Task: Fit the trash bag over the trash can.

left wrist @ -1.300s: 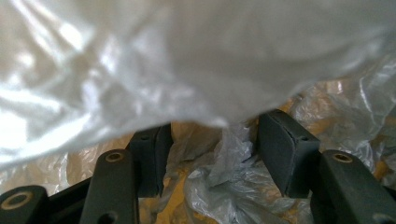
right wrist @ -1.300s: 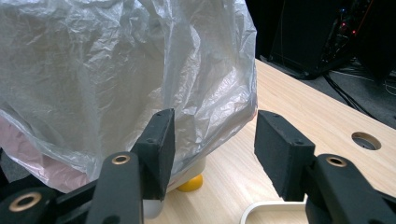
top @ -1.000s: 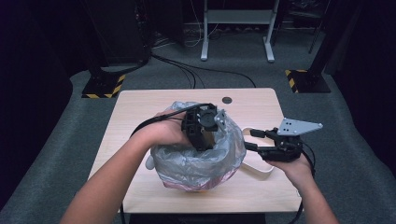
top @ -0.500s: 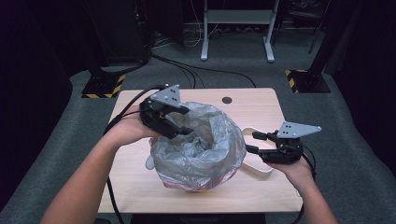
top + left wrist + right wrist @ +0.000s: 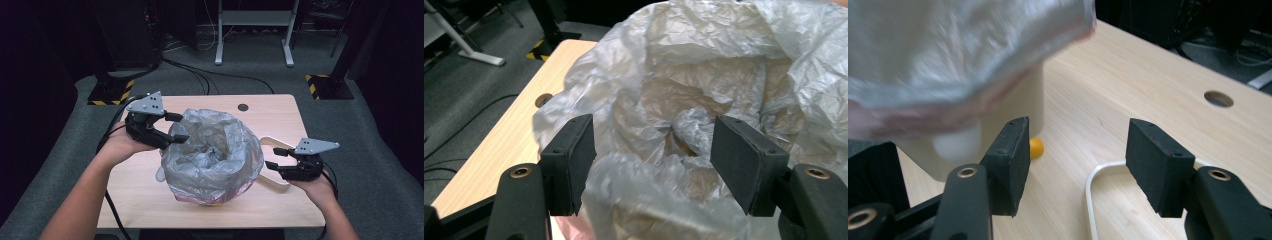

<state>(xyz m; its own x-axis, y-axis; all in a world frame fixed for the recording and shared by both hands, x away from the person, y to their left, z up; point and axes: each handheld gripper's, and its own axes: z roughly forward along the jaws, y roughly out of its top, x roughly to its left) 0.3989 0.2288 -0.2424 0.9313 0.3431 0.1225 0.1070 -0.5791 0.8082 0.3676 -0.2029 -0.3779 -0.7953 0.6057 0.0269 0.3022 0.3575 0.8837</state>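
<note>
1. Since a grey plastic bag lines the cream bin at the middle of the high view, with its crumpled mouth open upward and its edge folded down over the rim, the work in hand looks like fitting the liner to the bin. A pinkish band shows under the bag's lower edge, at the bottom of the mound.
2. Just to the left of the bag, the left gripper is held level with the rim, jaws spread wide and nothing between them. It points at the bag's upper left edge, which reads as lining up for a pinch of the film there.
3. At the lower right of the high view, the right gripper sits low beside the bin with its jaws parted and empty. It hovers over a white handle loop lying on the table; I judge it is waiting or about to steady that side.
4. From its own camera, the left gripper view looks straight down into the bag's mouth: creased film and brownish patches seen through it deep inside, which the high view renders as a grey hollow.
5. Looking under the bag's overhang, the right gripper view shows the bin's bare cream wall and a small orange ball on the table at its foot, hidden from above by the bag. It also shows the table's round cable hole at the upper right.
</note>
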